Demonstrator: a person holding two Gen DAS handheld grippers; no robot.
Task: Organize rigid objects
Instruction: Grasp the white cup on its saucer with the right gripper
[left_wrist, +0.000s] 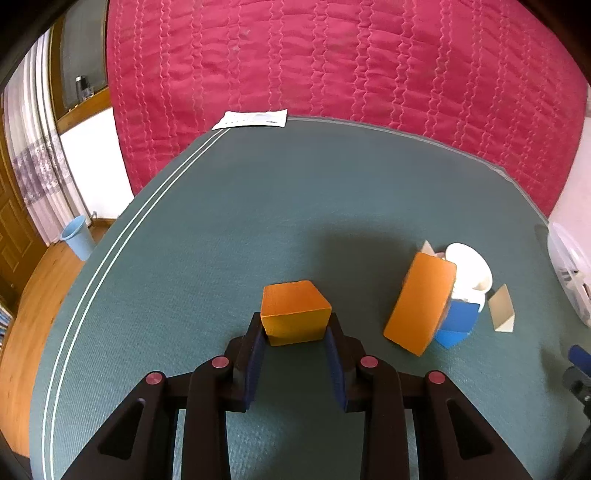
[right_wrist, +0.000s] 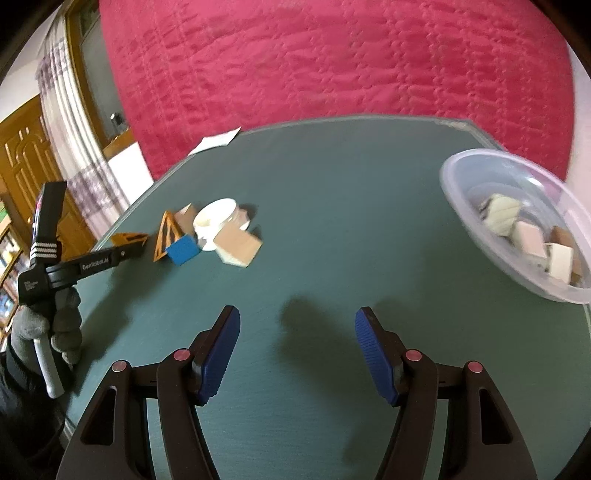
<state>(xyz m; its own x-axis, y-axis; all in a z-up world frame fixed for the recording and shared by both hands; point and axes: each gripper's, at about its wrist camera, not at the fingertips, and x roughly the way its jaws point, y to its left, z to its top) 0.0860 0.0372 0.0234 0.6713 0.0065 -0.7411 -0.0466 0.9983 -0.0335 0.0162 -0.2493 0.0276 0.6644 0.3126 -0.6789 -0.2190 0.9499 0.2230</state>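
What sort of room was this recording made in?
Probably a bedroom at home: a quilted crimson bedspread lies behind the green-covered table, with a carved wooden door, a patterned curtain and wood flooring nearby.

The left gripper (left_wrist: 295, 328) points forward and steeply down at the table, its two black fingers drawn close with the blue pads (left_wrist: 258, 354) pressed against the left and right faces of an orange block (left_wrist: 294, 312), which sits squarely between them at the fingertips. Seen from the right wrist view, this gripper (right_wrist: 131, 245) reaches in from the far left, held by a grey-gloved hand (right_wrist: 44, 328) wrapped round its handle, above a dark sleeve. The right gripper (right_wrist: 297, 325) also tilts down toward the table, jaws standing apart with nothing between the ribbed blue pads (right_wrist: 373, 354), and touches nothing.
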